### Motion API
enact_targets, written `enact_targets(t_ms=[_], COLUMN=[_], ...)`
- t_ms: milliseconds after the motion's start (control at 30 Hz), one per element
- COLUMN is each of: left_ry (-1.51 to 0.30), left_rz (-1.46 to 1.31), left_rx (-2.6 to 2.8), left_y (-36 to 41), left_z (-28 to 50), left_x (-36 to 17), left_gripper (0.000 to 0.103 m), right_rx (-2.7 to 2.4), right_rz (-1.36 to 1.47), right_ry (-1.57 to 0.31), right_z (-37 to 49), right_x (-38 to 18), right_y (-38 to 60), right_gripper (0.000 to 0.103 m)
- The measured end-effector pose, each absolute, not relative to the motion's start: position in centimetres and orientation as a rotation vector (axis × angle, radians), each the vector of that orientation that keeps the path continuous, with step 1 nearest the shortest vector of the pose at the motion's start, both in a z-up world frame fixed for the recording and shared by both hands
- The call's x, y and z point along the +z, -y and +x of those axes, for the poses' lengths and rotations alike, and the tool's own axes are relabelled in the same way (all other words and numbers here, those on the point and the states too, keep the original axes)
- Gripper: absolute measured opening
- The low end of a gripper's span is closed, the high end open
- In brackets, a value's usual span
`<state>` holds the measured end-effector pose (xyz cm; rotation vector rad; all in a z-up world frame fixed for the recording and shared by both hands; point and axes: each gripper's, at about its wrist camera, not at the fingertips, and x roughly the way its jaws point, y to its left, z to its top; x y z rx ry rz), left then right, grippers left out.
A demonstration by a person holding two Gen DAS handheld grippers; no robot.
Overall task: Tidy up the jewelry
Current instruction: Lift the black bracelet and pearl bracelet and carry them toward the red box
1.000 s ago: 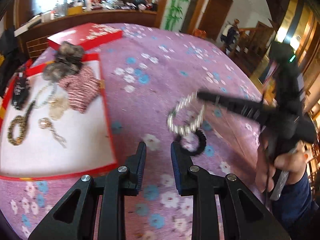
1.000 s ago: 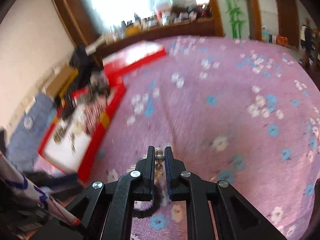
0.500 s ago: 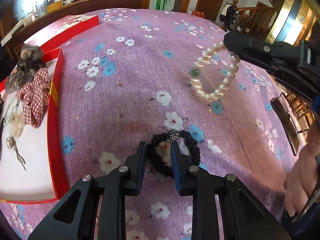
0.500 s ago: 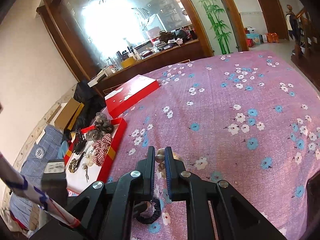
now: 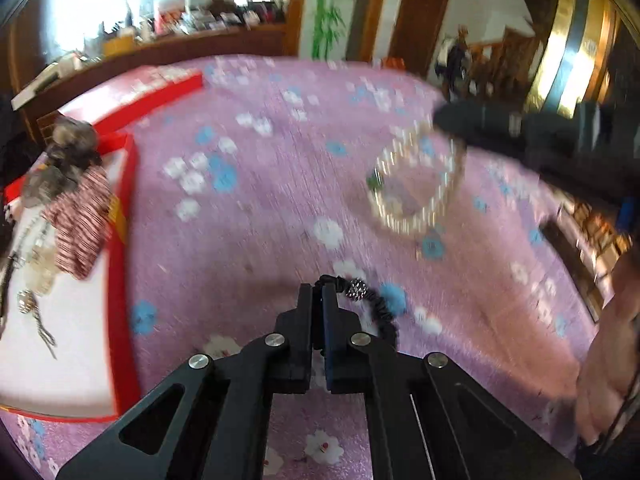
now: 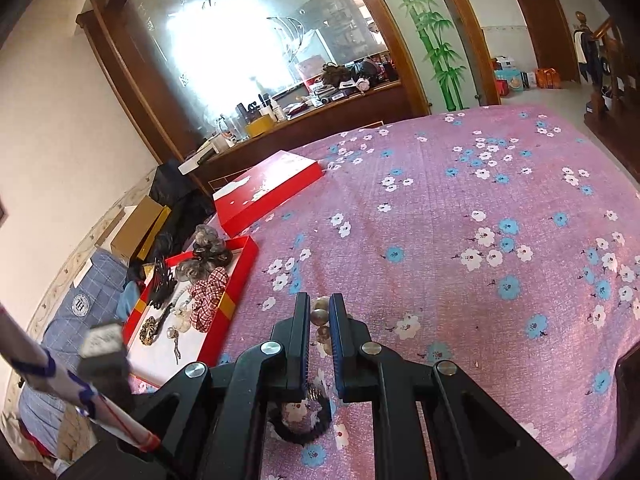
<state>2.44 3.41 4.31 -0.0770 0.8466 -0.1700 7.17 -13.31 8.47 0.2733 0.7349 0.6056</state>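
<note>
My left gripper (image 5: 318, 292) points down at the purple flowered bedspread (image 5: 280, 184). Its jaws are closing tight on the band of a black bead bracelet (image 5: 376, 304), whose sparkly bead (image 5: 357, 289) sits just right of the tips. The bracelet's loop (image 6: 304, 428) shows under the right gripper's frame. My right gripper (image 6: 320, 308) is shut on a pearl bracelet (image 6: 320, 316). In the left wrist view that pearl bracelet (image 5: 400, 224) hangs blurred in the air from the right gripper (image 5: 440, 118), above and to the right of the black one.
A red-rimmed white tray (image 5: 120, 280) lies at the left with a plaid scrunchie (image 5: 80, 220), fuzzy hair ties (image 5: 68, 148) and several chains. Its red lid (image 6: 268, 188) lies behind it. A person's hand (image 5: 608, 340) is at the right.
The left gripper moved onto the black bracelet and its jaws went from apart to shut on the band. The right gripper lifted the pearl bracelet off the bedspread, then held still.
</note>
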Motion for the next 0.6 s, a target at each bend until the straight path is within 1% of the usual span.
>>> enact_targets(t_ms=[100,233,600], left_ry=[-0.755,-0.696,-0.675], left_rz=[-0.076,-0.069,-0.033], left_rx=[-0.105,-0.054,-0.013], left_y=[-4.3,-4.9,-5.1], left_z=[2.0,1.7,1.4], left_x=[5.7,6.5,6.9], left_gripper=[0.003,0.003,0.004], right_rx=[0.616,0.643,0.688], right_rz=[0.264,0.228,0.174], right_ry=[-0.732,-0.742,-0.711], right_z=[7.0,6.6,5.2], right_x=[8.4,8.1,8.2], right_y=[13.0,11.8,10.1], right_gripper=[0.01,0.01,0.01])
